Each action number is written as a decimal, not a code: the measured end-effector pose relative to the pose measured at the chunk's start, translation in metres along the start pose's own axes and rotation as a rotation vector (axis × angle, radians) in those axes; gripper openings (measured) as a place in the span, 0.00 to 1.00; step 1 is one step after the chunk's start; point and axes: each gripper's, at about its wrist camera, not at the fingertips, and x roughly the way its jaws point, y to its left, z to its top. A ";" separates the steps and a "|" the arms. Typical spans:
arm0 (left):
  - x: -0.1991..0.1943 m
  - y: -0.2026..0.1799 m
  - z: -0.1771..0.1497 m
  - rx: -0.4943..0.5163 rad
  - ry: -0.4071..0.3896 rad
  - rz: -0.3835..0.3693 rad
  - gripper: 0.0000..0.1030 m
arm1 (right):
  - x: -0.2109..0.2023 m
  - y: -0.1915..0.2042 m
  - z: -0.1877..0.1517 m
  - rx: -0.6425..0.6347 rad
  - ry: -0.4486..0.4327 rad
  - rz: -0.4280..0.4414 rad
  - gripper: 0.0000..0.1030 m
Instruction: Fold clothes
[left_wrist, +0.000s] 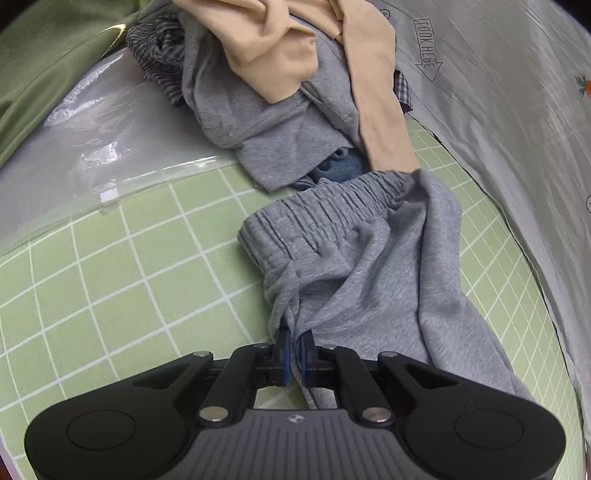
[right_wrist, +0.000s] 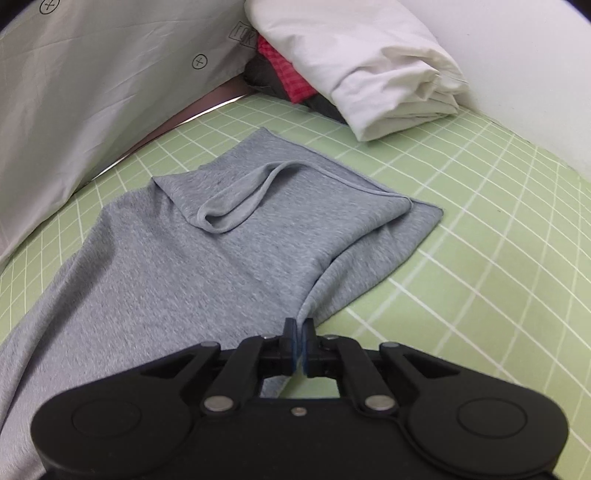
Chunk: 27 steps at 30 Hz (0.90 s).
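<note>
Here the left gripper (left_wrist: 294, 345) is clamped on the grey pants (left_wrist: 369, 273) just below the waistband (left_wrist: 325, 201), the cloth stretching ahead and rightward across the green mat (left_wrist: 110, 280). In the right view, the right gripper (right_wrist: 299, 334) pinches the pants' near edge by the leg end (right_wrist: 295, 192); the long axis runs between both grips.
</note>
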 end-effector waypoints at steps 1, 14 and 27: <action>-0.003 0.004 -0.001 0.005 0.002 -0.008 0.06 | -0.006 -0.007 -0.007 -0.004 0.002 -0.002 0.03; -0.067 -0.033 -0.076 0.281 0.034 -0.156 0.39 | -0.076 -0.065 -0.040 -0.091 -0.074 -0.001 0.65; -0.084 -0.088 -0.188 0.282 0.072 -0.148 0.87 | -0.058 -0.096 -0.015 -0.250 -0.178 0.129 1.00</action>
